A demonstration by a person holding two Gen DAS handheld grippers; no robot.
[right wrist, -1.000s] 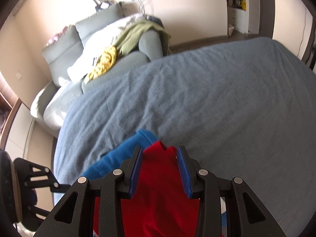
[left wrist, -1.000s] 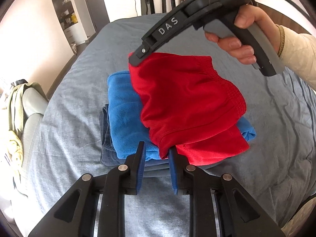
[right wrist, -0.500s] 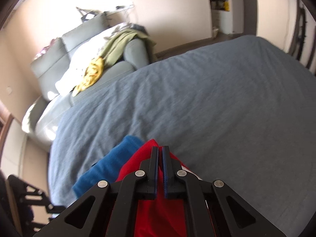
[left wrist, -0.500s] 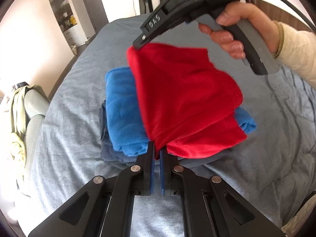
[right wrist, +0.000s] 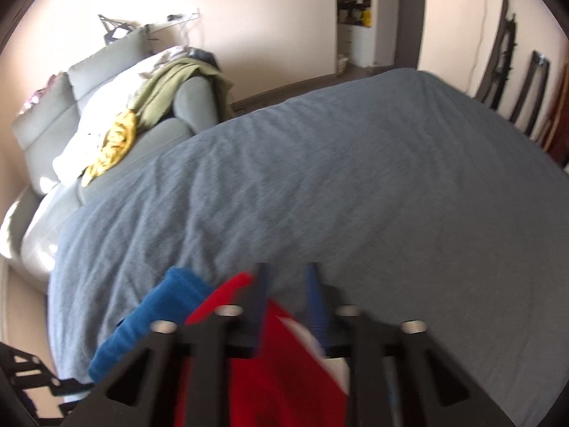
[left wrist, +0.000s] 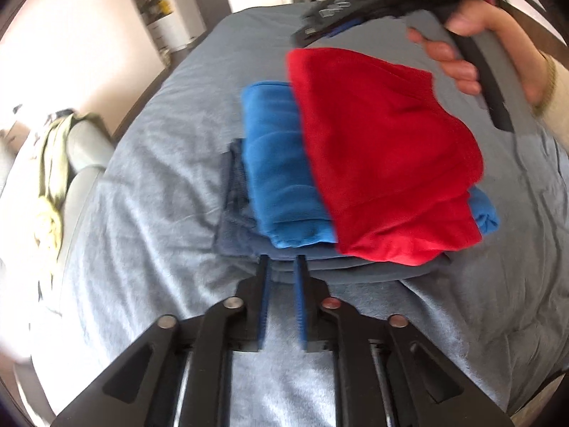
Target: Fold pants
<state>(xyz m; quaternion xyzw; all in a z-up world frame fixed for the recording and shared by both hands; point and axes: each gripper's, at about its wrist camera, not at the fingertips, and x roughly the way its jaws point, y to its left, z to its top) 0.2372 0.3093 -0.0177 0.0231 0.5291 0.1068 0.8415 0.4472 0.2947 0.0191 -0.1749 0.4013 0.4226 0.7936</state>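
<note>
The red pants (left wrist: 387,153) lie folded on top of a stack, over a folded blue garment (left wrist: 281,170) and a grey-blue garment (left wrist: 238,220) below it, all on the grey bed cover (left wrist: 149,192). The stack is in the middle of the bed, directly ahead of the left gripper (left wrist: 281,267) and a little to its right. The long side of the red pants runs from near to far, slightly slanted, with the near hem hanging over the near right corner of the stack.

The left gripper is low at the near edge of the stack, with a narrow gap between its jaws and nothing between them; the tips are just beside the grey-blue garment. The right gripper (left wrist: 320,21) is at the far end of the red pants, raised above the cloth; it is blurred in the left view. In its own camera the right gripper (right wrist: 286,274) shows a clear gap between the jaws and only bed cover between them, so it holds nothing; the red pants (right wrist: 277,373) lie under its body.

I judge the folding is nearly finished and the pants are set down. If any straightening comes next, the left gripper is nearer to the loose near hem, and the right one to the far edge.
</note>
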